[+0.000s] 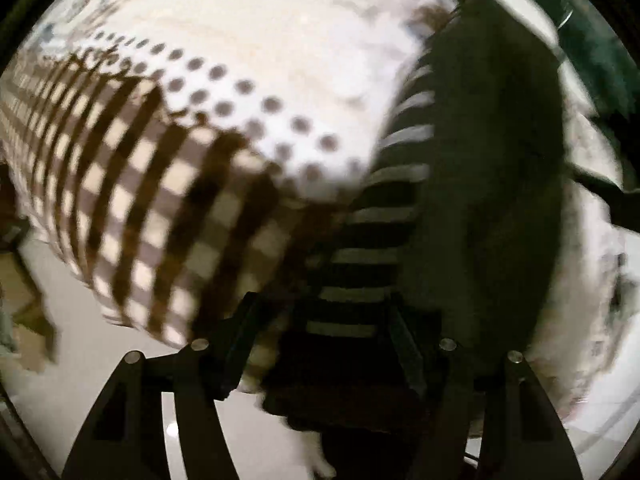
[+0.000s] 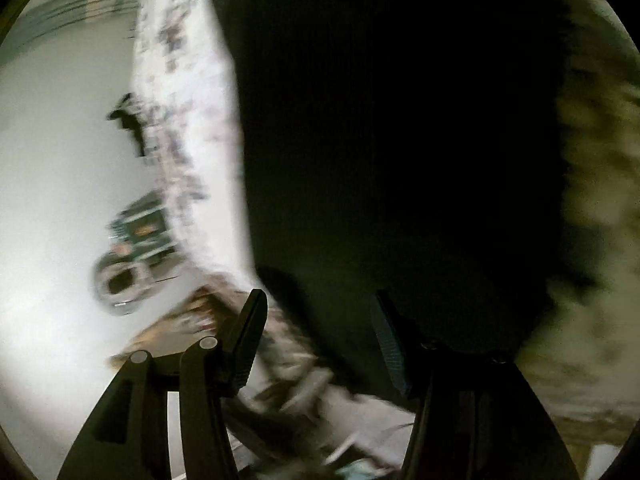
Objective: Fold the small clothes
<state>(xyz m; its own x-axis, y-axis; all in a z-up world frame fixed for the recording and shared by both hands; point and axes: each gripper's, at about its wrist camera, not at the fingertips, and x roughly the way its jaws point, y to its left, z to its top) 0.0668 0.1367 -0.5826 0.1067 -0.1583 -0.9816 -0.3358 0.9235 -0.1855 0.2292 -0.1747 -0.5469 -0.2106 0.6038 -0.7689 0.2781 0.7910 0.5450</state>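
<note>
In the left wrist view a dark garment with white stripes [image 1: 380, 216] and a plain dark panel hangs across the right half, blurred by motion. My left gripper [image 1: 320, 320] has its fingers set apart with the striped cloth lying between them; I cannot tell if it grips. In the right wrist view the same dark garment [image 2: 400, 140] fills the middle as a near-black mass. My right gripper [image 2: 320, 332] is open, its fingers [image 2: 252, 332] apart just below the cloth's lower edge, with nothing held.
A brown-and-cream checked cloth [image 1: 160, 208] and a white cloth with grey dots [image 1: 248, 92] lie to the left. A pale patterned cover [image 2: 188, 120] edges a light floor [image 2: 52, 160]. A green box and a round object [image 2: 132, 248] sit on the floor.
</note>
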